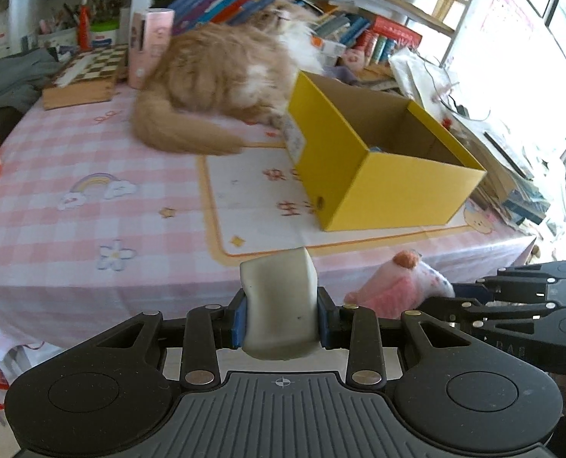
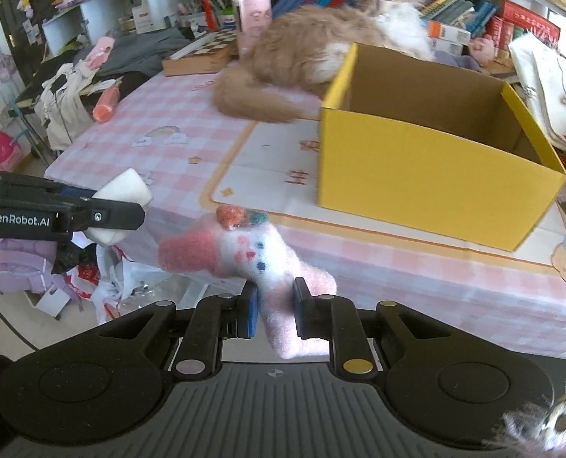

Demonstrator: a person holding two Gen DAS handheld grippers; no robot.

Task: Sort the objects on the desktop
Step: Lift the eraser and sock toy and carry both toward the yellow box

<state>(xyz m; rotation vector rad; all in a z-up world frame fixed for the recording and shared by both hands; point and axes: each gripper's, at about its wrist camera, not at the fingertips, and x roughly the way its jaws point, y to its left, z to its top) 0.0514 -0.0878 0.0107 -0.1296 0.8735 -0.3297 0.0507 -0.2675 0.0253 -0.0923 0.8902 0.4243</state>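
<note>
We are clamping a white eraser block (image 1: pixel 279 305) in the left gripper (image 1: pixel 281 316) and a pink fuzzy sock (image 2: pixel 252 263) in the right gripper (image 2: pixel 275 307), both short of the yellow box (image 1: pixel 378 168). Only the left wrist view is showing something blue inside the box. A ginger cat (image 1: pixel 222 80) is lying behind the box.

A cat (image 1: pixel 222 76) lies on the table (image 1: pixel 73 175) behind the box (image 1: pixel 389 175).

Yellow box (image 1: pixel 378 160), pink-checked tablecloth (image 1: pixel 73 145)
</note>
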